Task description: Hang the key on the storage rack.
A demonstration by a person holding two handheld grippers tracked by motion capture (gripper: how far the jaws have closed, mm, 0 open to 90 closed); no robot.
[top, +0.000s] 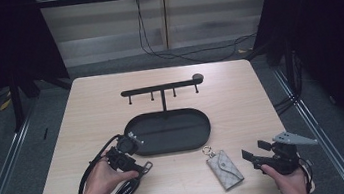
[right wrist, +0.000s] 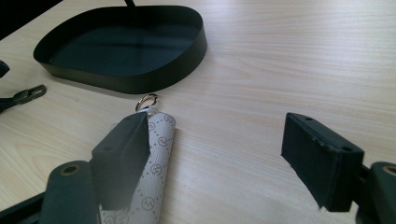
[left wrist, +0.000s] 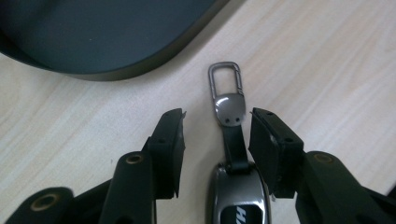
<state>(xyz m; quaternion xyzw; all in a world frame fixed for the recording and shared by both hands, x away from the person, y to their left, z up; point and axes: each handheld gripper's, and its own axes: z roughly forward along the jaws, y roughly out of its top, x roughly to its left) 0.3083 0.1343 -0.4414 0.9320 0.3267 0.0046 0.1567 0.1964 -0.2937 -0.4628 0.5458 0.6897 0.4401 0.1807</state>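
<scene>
The left gripper straddled the car key's strap (pads not yet touching), jaws partly open. The right gripper gaped wide beside the key pouch, holding nothing.

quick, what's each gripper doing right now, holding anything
Left gripper: open, jaws either side of the car key fob's strap, not pressing it.
Right gripper: open wide, holding nothing, by the patterned key pouch.

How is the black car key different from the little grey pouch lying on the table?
The car key is black and glossy with a silver edge; the key pouch is pale grey fabric with a printed pattern.
The car key has a strap ending in an oblong metal clip; the key pouch has a small round ring.
The car key lies between the left gripper's jaws; the key pouch lies beside the right gripper.
Both lie flat on the wooden table.
</scene>
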